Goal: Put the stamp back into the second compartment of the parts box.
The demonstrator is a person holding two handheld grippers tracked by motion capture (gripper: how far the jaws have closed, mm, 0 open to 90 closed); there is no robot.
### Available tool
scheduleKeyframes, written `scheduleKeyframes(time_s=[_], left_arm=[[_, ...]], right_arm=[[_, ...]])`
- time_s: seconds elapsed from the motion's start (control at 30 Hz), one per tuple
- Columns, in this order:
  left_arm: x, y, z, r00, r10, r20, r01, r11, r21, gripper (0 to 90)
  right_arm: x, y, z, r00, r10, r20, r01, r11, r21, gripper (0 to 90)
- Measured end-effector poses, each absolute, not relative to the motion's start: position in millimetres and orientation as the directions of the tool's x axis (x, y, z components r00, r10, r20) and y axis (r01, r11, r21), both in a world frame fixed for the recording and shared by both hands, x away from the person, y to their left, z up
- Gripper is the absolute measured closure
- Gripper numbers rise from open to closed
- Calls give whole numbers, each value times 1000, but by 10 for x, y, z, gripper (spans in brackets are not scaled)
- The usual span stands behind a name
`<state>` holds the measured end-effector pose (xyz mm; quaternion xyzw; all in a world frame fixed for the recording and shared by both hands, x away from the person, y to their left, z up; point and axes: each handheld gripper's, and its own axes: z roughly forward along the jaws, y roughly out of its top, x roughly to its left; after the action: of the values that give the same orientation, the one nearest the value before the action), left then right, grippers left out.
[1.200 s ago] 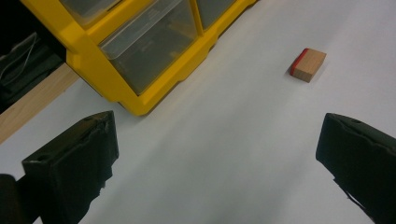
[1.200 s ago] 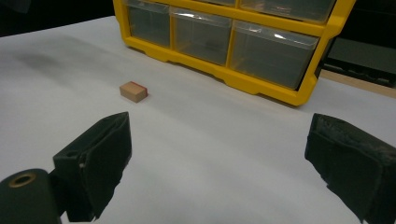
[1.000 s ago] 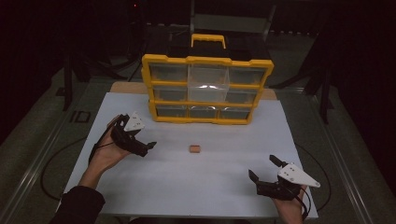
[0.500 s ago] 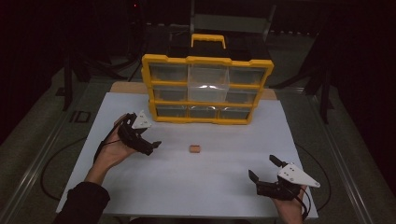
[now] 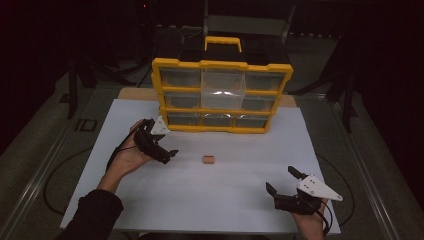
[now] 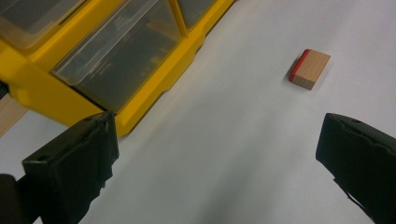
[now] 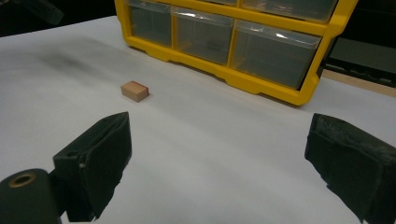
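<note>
White paper covers the bench (image 5: 200, 210), where a small block (image 5: 208, 159) lies alone before the yellow organiser (image 5: 222, 95), left gripper (image 5: 167, 154) spread and aimed at it, seemingly to grasp, right gripper (image 5: 281, 181) spread, idle.

A dim lab or recording room. A white sheet (image 5: 200, 200) covers a table ringed by dark floor, with black stands (image 5: 75, 85) left and right. A yellow drawer cabinet (image 5: 222, 95) sits at the far edge.
</note>
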<state>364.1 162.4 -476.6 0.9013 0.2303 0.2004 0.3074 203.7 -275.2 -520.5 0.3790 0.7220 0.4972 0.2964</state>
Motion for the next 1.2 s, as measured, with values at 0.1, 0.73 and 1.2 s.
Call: scheduleKeyframes(time_s=[0.1, 0.73, 1.2], left_arm=[[3654, 1594, -4770, 817, 532, 223, 287, -710, 643, 1], [3841, 1315, -4848, 853, 484, 196, 290, -752, 592, 1], [3943, 1136, -4961, 869, 464, 171, 301, -771, 561, 1]], right_arm=[[2037, -2754, -5205, -537, 842, -51, 253, 218, 943, 70], [2049, -2753, -5222, -544, 838, -38, 257, 210, 943, 70], [2058, -2773, -5233, -543, 839, -28, 259, 199, 945, 70]])
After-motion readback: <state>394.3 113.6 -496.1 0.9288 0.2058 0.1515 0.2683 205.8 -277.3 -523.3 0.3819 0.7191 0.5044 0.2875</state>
